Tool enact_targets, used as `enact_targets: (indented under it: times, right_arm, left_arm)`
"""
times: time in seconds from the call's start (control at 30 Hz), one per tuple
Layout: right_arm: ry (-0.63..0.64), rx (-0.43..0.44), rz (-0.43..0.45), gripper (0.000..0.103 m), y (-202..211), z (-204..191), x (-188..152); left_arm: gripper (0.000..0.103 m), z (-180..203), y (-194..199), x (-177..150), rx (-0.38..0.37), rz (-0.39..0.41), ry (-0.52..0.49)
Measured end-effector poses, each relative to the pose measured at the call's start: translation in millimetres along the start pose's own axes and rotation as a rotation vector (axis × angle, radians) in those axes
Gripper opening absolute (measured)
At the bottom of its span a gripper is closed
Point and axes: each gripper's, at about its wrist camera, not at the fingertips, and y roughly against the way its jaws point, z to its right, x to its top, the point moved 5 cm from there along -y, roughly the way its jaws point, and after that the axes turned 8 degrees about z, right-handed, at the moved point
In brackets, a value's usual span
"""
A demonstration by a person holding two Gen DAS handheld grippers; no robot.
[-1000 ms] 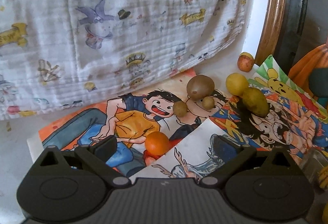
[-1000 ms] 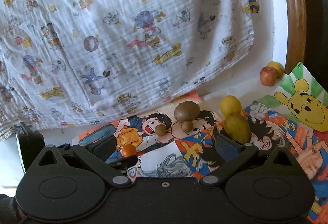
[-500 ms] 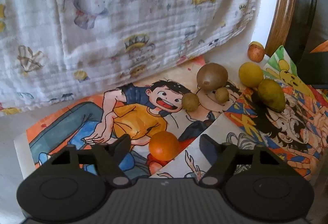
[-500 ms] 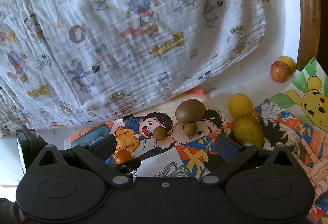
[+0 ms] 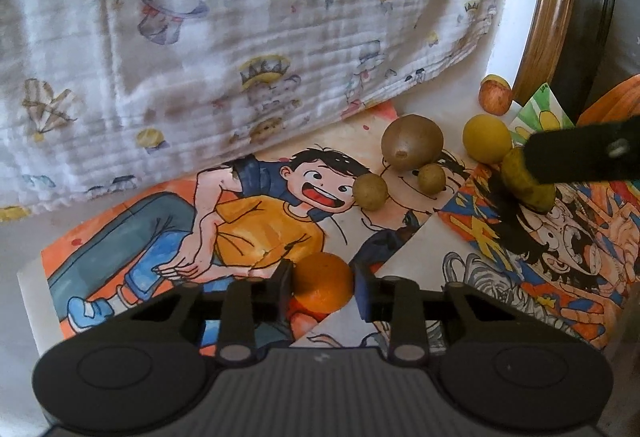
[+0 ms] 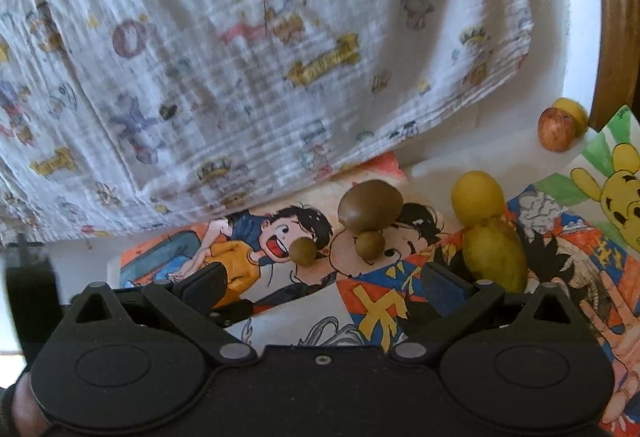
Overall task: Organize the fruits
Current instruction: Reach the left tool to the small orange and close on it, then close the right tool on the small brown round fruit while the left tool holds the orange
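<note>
So the left gripper (image 5: 322, 283) is clamped on the small orange (image 5: 322, 285), low center of the frame on the cartoon drawings (image 5: 256, 233). Right gripper (image 6: 324, 283) is spread wide with nothing in it, green pear (image 6: 494, 255) just past its right finger.

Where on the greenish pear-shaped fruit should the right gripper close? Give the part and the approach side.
Grip the pear-shaped fruit across its wide lower body, coming from the near side. It lies lengthwise, narrow end toward the yellow round fruit that it seems to touch, so the far end is crowded. The open right gripper sits just left of it.
</note>
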Motion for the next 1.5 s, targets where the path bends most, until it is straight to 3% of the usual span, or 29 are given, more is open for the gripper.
enact_targets:
  times: [0.23,0.47,0.6,0.83,0.93,0.97,1.17,1.5]
  right_arm:
    - [0.060,-0.056,-0.060,0.101,-43,9,-5]
    - [0.119,-0.108,-0.115,0.078,-88,22,-8]
    - [0.109,-0.112,-0.148,0.054,-107,31,-10]
    - [0.119,-0.101,-0.142,0.050,-118,29,-7]
    - [0.125,-0.095,-0.148,0.035,-122,29,-7]
    - [0.127,-0.096,-0.145,0.030,-123,30,-7]
    - [0.104,-0.062,-0.144,0.029,-113,26,-5]
    - [0.086,0.020,-0.054,0.030,-25,-6,7]
  left_arm:
    - [0.035,-9,15,-1,0.004,0.009,0.030]
    - [0.035,-16,19,-3,0.004,0.005,0.046]
    - [0.035,-18,21,-4,0.001,0.008,0.053]
    - [0.035,-18,19,-5,-0.004,0.002,0.058]
    - [0.035,-17,19,-5,-0.007,0.001,0.056]
    - [0.035,-16,19,-6,-0.007,0.001,0.055]
    - [0.035,-16,20,-6,-0.010,0.003,0.056]
    - [0.035,-7,37,-3,-0.024,0.033,0.054]
